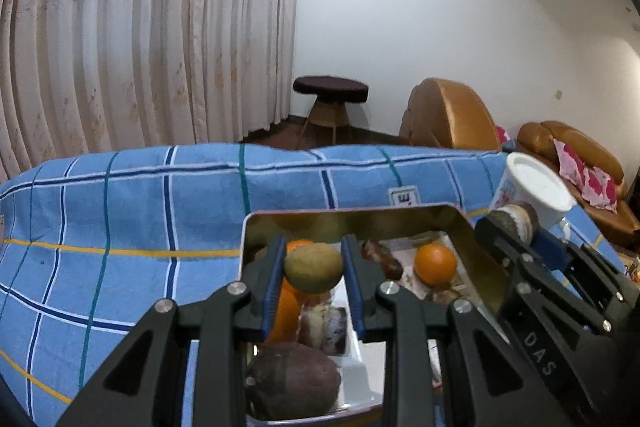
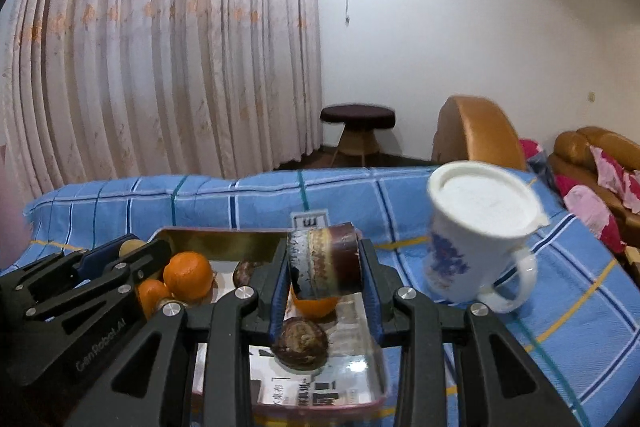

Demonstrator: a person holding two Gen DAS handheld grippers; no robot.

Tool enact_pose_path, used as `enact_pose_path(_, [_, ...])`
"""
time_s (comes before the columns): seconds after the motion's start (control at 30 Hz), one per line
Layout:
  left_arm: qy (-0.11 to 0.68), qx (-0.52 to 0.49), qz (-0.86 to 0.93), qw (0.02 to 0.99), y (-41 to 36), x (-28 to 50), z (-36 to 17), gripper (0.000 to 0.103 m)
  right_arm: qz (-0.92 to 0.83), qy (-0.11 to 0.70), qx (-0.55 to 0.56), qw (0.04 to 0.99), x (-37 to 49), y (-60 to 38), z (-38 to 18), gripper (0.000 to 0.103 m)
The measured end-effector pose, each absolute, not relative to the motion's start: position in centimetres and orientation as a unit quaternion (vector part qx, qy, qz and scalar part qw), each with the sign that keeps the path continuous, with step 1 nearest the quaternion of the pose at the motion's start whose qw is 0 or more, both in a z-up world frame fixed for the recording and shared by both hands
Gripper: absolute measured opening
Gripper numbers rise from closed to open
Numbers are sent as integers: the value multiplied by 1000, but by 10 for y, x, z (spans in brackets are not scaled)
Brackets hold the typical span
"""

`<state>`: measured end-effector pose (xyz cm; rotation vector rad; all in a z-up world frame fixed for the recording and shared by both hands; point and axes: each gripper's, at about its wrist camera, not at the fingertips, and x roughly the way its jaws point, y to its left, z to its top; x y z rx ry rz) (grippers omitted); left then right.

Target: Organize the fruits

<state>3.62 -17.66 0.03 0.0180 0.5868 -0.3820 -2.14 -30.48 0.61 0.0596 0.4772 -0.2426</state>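
The left tool [image 1: 313, 277] pinches a green-brown fruit [image 1: 313, 273] between its blue pads [image 1: 273, 291], and holds it above the metal tray [image 1: 472, 247]. The right tool [image 2: 326, 277] pinches a short cylinder with dark and pale bands [image 2: 326, 259], also above the tray; what this cylinder is, I cannot tell. In the left wrist view the tray holds an orange [image 1: 435, 264] near its right wall, a dark reddish piece [image 1: 382, 259] beside it, another orange [image 1: 286, 311] under the held fruit, a dark patterned block [image 1: 324, 329], and a big purple-brown fruit [image 1: 294, 381] at the near edge. The floor of the tray is lined with printed paper [image 2: 316, 393]. The tray stands on a surface with a blue checked cloth [image 1: 120, 219]. A white mug with a blue pattern and a white lid [image 2: 478, 235] is on the cloth to the right of the tray, tilted. Behind are a curtain [image 1: 140, 35], a round stool [image 1: 330, 91] and brown sofas [image 1: 452, 115].
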Motion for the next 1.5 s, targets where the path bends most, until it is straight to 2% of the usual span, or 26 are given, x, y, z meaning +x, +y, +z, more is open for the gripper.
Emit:
enact_pose_path(0.7, [302, 38, -156, 940, -180, 35, -12, 30, -23, 335, 31, 941, 6, -294, -20, 35])
enact_pose_path(0.8, [291, 59, -141, 945, -180, 30, -10, 42, -9, 351, 44, 935, 8, -297, -25, 35])
enact_pose_path(0.87, [279, 64, -116, 951, -175, 25, -7, 60, -3, 350, 52, 935, 5, -299, -25, 35])
enact_pose_path(0.93, [270, 52, -107, 955, -165, 21, -4, 71, 7, 345, 58, 937, 2, -301, -24, 36])
enact_pose_path(1.0, [264, 41, -94, 959, -155, 19, -2, 81, 14, 339, 61, 939, -2, -302, -23, 44])
enact_pose_path(1.07, [256, 27, -86, 963, -143, 14, 0, 101, 12, 329, 63, 942, -7, -303, -21, 51])
enact_pose_path(1.1, [252, 23, -85, 964, -140, 12, 0, 103, 12, 320, 66, 945, -11, -304, -19, 53])
enact_pose_path(1.17, [237, 6, -92, 967, -129, 4, 4, 103, 9, 299, 71, 952, -21, -304, -15, 69])
enact_pose_path(1.2, [236, 4, -94, 967, -127, 2, 4, 103, -1, 285, 69, 956, -27, -303, -13, 71])
enact_pose_path(1.33, [218, 8, -95, 971, -121, -14, 5, 103, -41, 219, 60, 973, -49, -298, 2, 71])
enact_pose_path(1.5, [201, 19, -93, 975, -117, -26, 5, 103, -78, 175, 48, 980, -72, -290, 10, 71])
